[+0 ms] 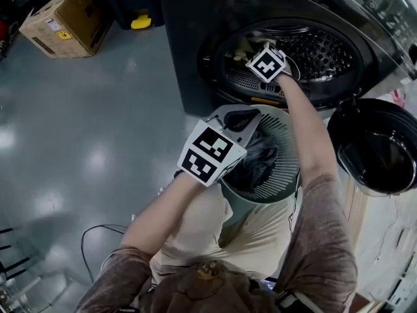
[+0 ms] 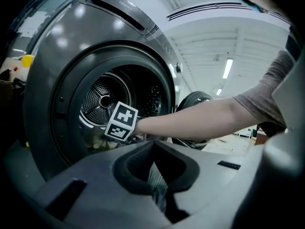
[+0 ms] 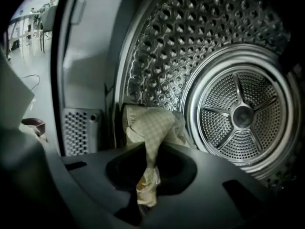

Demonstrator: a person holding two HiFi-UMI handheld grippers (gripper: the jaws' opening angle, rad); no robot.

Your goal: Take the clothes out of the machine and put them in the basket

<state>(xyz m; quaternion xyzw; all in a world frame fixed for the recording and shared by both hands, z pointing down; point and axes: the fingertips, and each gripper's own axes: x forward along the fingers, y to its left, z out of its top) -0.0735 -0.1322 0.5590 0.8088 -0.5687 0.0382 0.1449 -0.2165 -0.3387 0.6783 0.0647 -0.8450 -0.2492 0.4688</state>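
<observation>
The machine's drum [image 1: 306, 51] stands open at the top of the head view. My right gripper [image 3: 147, 187] reaches into it, shut on a pale yellow checked cloth [image 3: 153, 125] that hangs up out of its jaws. Its marker cube [image 1: 267, 62] sits in the drum's mouth, and more yellowish cloth [image 1: 241, 48] lies beside it. Below the drum stands the round ribbed basket [image 1: 287, 175] with dark clothes [image 1: 257, 163] in it. My left gripper [image 1: 242, 119] is at the basket's near-left rim, and a ribbed edge [image 2: 155, 182] is pinched between its jaws.
The machine's round door [image 1: 376, 150] hangs open at the right, close to the basket. A cardboard box [image 1: 64, 17] and a yellow object [image 1: 141, 22] stand at the back left on the grey floor. A cable [image 1: 98, 230] lies on the floor near the person's left side.
</observation>
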